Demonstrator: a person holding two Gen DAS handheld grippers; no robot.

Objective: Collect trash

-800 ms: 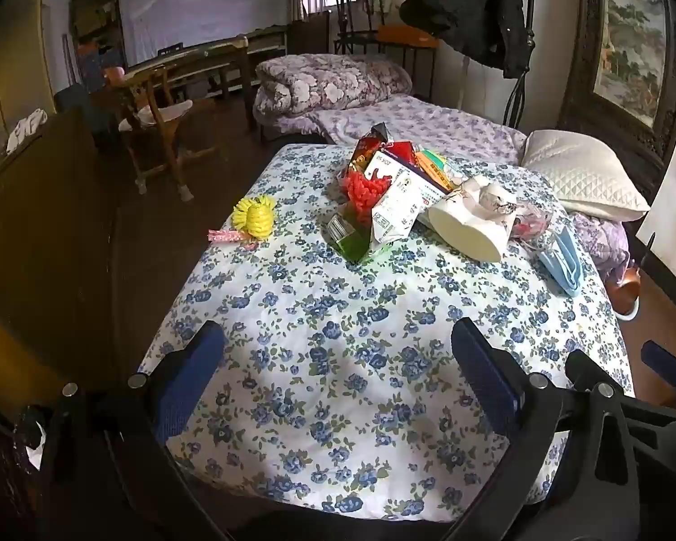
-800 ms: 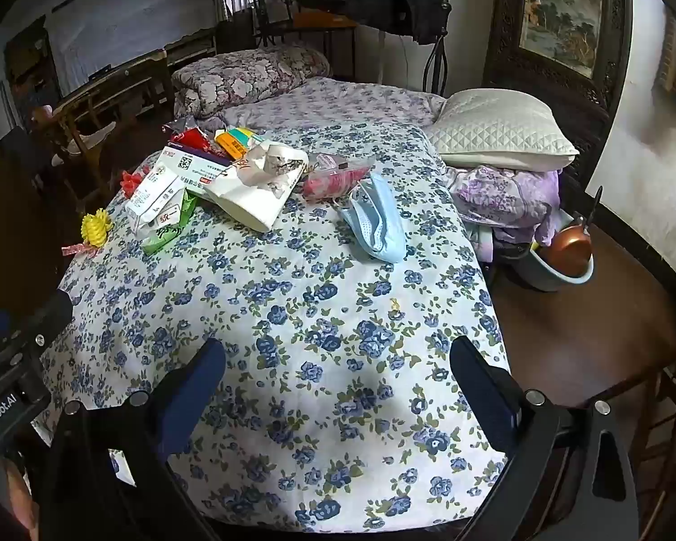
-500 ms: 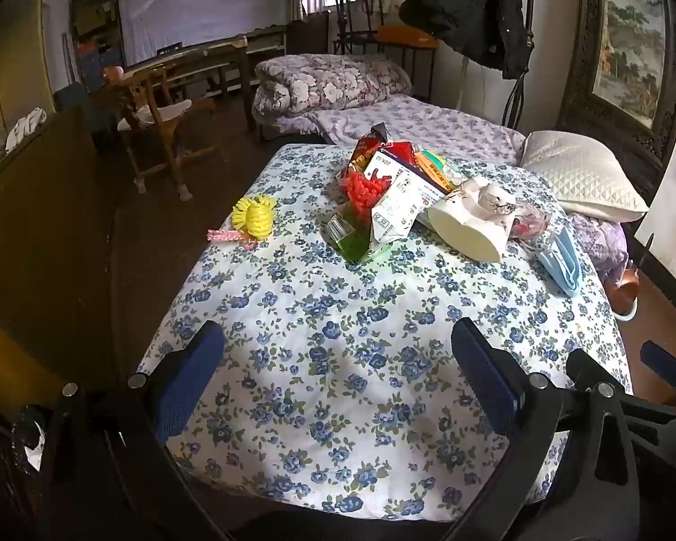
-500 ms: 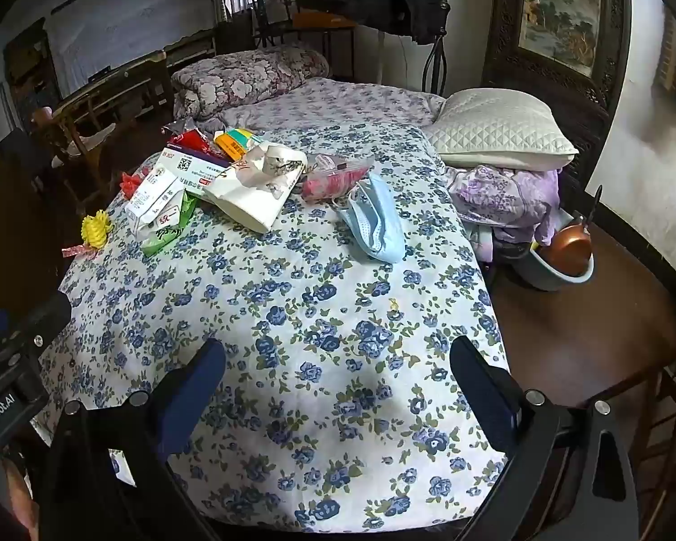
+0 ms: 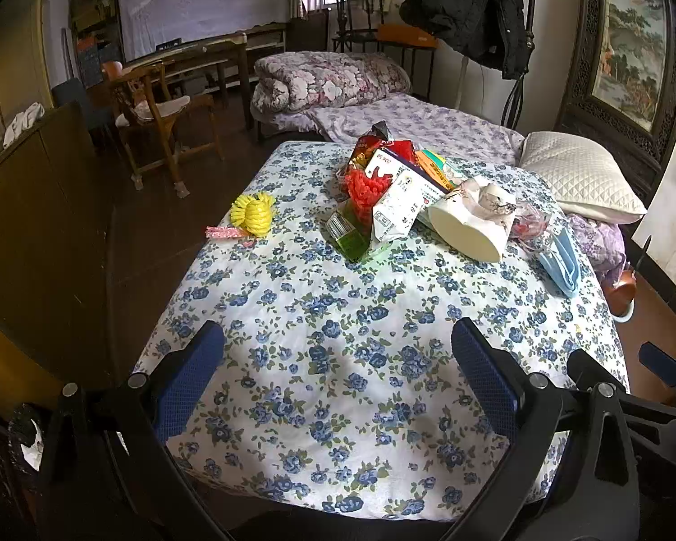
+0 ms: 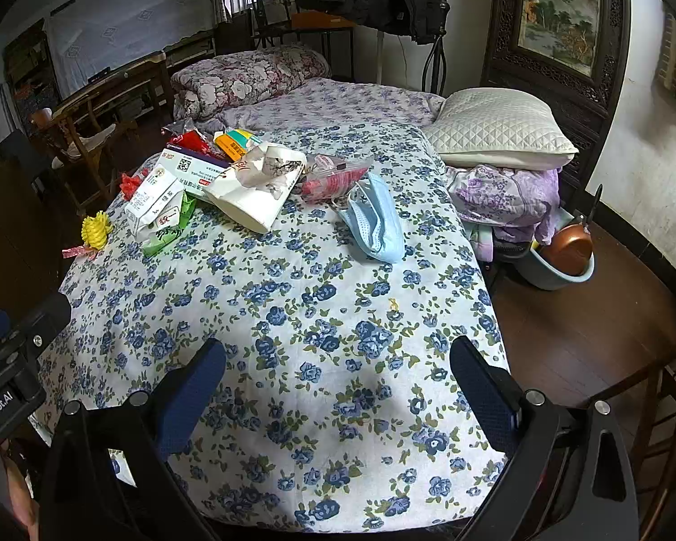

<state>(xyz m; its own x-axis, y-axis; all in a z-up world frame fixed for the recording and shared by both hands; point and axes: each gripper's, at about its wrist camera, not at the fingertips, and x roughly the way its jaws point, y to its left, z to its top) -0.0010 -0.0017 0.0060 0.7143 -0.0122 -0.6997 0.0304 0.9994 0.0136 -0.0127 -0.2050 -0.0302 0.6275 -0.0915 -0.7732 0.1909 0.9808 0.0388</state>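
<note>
Trash lies in a heap on the blue-flowered bedspread: a white tissue pack, a white and green wrapper, a red mesh piece, a yellow mesh ball, a blue face mask and a clear wrapper with red inside. My left gripper hangs open over the near bedspread, well short of the heap. My right gripper is open too, nothing between its fingers.
A white quilted pillow lies at the right on folded purple bedding. A basin with a copper pan stands on the floor at the right. A wooden chair and cabinet are at the left. A rolled quilt lies beyond.
</note>
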